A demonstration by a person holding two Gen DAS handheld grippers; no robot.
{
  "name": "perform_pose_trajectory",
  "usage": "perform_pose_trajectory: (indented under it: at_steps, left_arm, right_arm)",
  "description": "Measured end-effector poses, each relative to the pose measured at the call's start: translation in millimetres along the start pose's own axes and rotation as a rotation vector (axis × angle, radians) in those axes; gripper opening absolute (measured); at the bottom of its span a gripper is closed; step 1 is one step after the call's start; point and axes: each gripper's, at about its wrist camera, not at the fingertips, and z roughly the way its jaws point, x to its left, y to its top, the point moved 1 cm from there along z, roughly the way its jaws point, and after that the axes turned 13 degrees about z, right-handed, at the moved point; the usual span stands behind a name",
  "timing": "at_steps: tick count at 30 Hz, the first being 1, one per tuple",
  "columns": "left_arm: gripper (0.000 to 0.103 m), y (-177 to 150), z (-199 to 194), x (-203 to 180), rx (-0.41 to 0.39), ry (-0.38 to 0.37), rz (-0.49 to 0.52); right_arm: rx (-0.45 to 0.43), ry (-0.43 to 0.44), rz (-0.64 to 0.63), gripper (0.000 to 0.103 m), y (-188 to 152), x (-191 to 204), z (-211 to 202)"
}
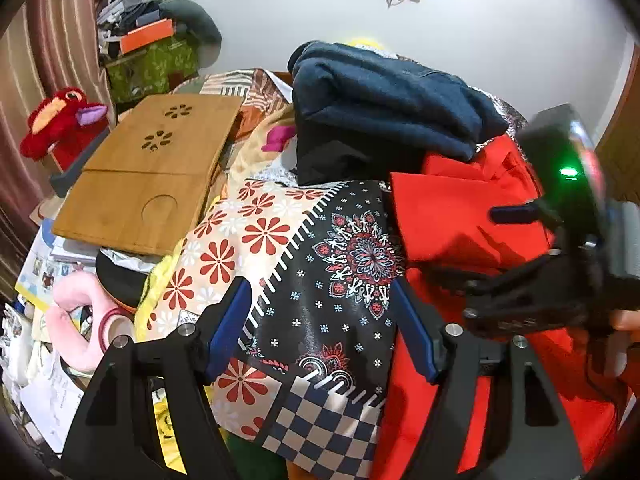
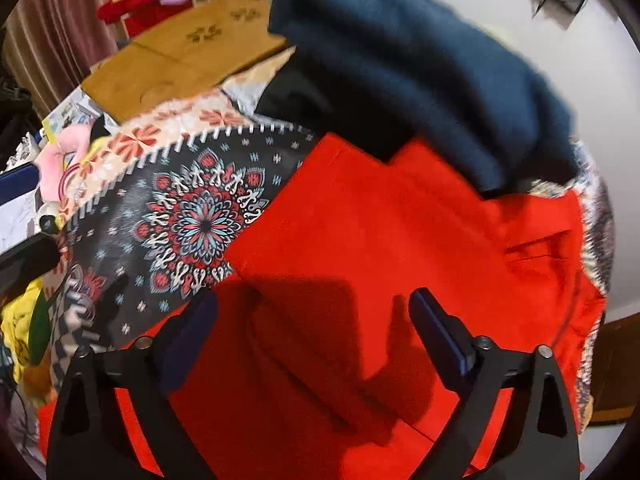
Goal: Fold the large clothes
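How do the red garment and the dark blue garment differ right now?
The red garment lies spread flat; the dark blue garment sits folded in a thick bundle. Red lies in front under both open grippers; blue rests behind, overlapping red's far edge. Both lie on the patterned bedspread.

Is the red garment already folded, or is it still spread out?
Partly folded. The red garment shows overlapping flat layers with straight edges, but it still covers much of the patterned bedspread.

The right wrist view is blurred, worst on the blue garment (image 2: 420, 80), which covers the top of the red garment (image 2: 360, 240), whose lower part runs off the bottom edge behind the right tool (image 2: 312, 320).
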Motion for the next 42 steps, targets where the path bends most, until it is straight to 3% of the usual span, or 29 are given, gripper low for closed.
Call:
perform_pose_trajectory:
  at_steps: [2, 4, 5, 6, 8, 10, 15, 23, 33, 35, 38, 42]
  left_arm:
    - [0.070, -1.4, 3.9, 1.7, 0.008, -0.007, -0.007]
    - [0.070, -1.9, 6.2, 1.0, 0.010, -0.015, -0.009]
    - [0.070, -2.0, 7.3, 0.4, 0.012, -0.018, -0.009]
    - [0.070, -2.4, 8.2, -1.1, 0.015, -0.020, -0.008]
    - [0.070, -2.7, 9.6, -2.9, 0.020, -0.026, -0.005]
    - [0.070, -3.3, 10.7, -5.4, 0.026, -0.030, 0.000]
    - [0.070, -4.6, 11.8, -15.8, 0.045, -0.046, 0.019]
    - [0.070, 2.0, 34.6, -50.3, 0.110, -0.092, 0.109]
    - [0.070, 17.5, 78.9, -100.1, 0.199, -0.143, 0.191]
    - [0.070, 19.4, 88.6, -109.6, 0.204, -0.107, 0.215]
    - [0.071, 19.8, 101.4, -110.4, 0.207, 0.014, 0.201]
    - [0.071, 22.6, 98.3, -100.2, 0.158, 0.110, 0.121]
  right_arm:
    - [0.034, 0.026, 0.011, 0.086, 2.0, 1.4, 10.0]
    - [0.023, 0.016, 0.004, 0.074, 2.6, 1.5, 14.3]
    - [0.012, 0.004, 0.002, 0.060, 2.9, 1.1, 12.1]
    - [-0.002, -0.012, 0.001, 0.053, 2.8, -0.5, 10.7]
    - [-0.022, -0.007, 0.027, 0.024, 3.9, -5.4, 3.8]
    - [-0.037, 0.021, 0.052, 0.012, 6.1, -9.7, -2.5]
    - [-0.126, 0.082, 0.137, 0.008, 3.7, -35.8, -42.8]
    - [-0.294, 0.086, 0.282, 0.008, -3.6, -94.7, -115.7]
    - [-0.467, -0.054, 0.444, 0.008, -29.9, -182.4, -176.5]
    - [-0.475, -0.076, 0.493, 0.008, -38.6, -200.0, -180.3]
    - [-0.481, -0.097, 0.557, 0.008, -53.7, -226.1, -182.7]
    - [-0.448, -0.133, 0.636, 0.008, -83.5, -257.0, -173.7]
